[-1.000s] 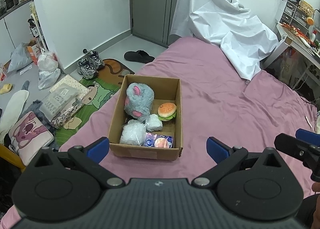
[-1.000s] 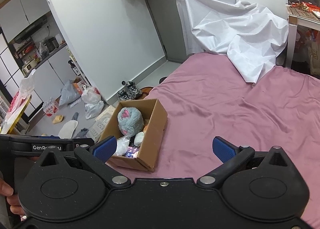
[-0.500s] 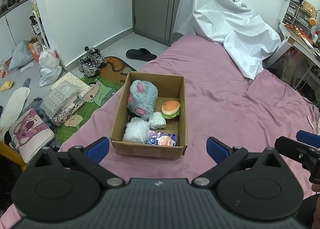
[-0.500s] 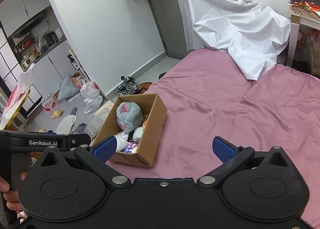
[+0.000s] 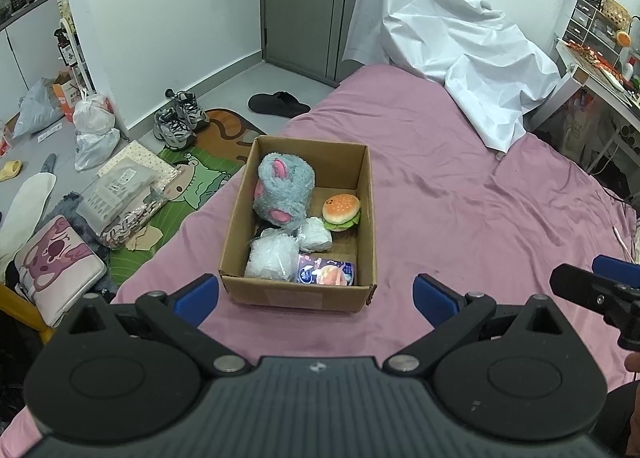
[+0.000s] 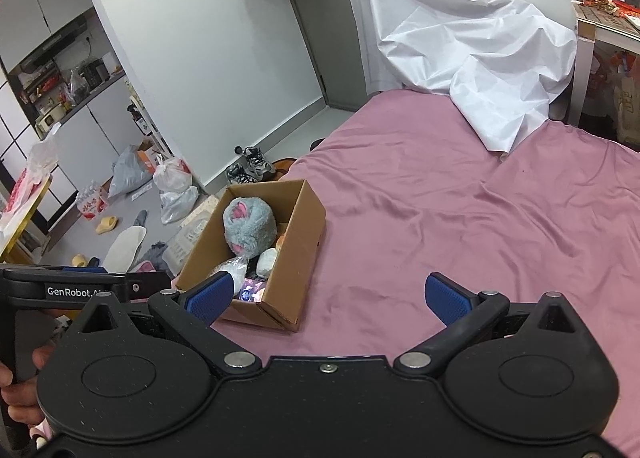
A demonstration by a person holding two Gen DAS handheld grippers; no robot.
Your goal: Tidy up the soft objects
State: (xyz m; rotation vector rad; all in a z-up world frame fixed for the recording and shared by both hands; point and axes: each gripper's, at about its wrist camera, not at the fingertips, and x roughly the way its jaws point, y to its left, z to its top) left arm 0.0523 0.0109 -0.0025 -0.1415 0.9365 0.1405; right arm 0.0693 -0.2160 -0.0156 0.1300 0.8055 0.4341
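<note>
Cardboard box [image 5: 298, 294] on the pink bed [image 5: 460, 218], now larger in my left view than a second ago. It holds grey plush [image 5: 284, 188], burger toy [image 5: 341, 210] and wrapped packs [image 5: 276, 256]. Left gripper [image 5: 316, 292] and right gripper [image 6: 329, 296] gape empty short of it.

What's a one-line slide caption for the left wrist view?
Open left gripper faces a cardboard box on the pink bedsheet, holding a grey plush, burger toy and wrapped soft items.

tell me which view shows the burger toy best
The left wrist view: the burger toy shows whole, bun and lettuce, beside the grey plush in the cardboard box. In the right wrist view the box wall hides all but an orange sliver.
</note>
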